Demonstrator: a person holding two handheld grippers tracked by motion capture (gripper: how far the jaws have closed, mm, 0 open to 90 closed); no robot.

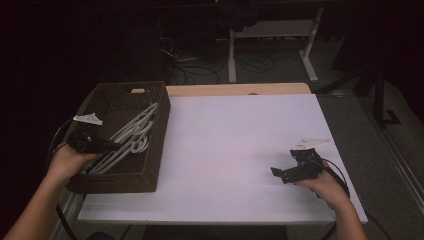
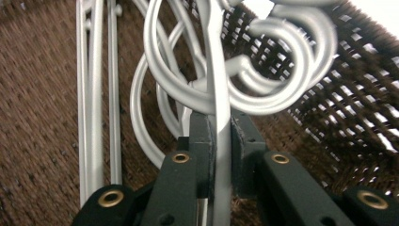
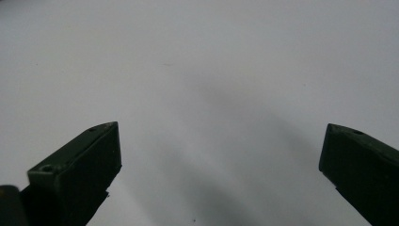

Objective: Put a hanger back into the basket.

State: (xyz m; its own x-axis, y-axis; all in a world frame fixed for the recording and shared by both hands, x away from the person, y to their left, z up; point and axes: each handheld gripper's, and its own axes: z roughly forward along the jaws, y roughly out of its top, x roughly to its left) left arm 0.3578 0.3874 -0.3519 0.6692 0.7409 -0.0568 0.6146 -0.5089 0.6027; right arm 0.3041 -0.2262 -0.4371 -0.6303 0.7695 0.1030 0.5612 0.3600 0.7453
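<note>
White covers the bench [image 1: 235,150], and the room behind it is dark. At its left edge stands a brown woven basket [image 1: 155,150] with several white hangers [image 1: 131,137] lying inside. The left gripper [image 2: 219,136] is down in the basket, and its jaws are pressed on the flat stem of one hanger [image 2: 219,94], just below the hooks. The right gripper [image 1: 280,172] rests low over the bare bench on the right side, jaws wide apart and grasping nothing.
</note>
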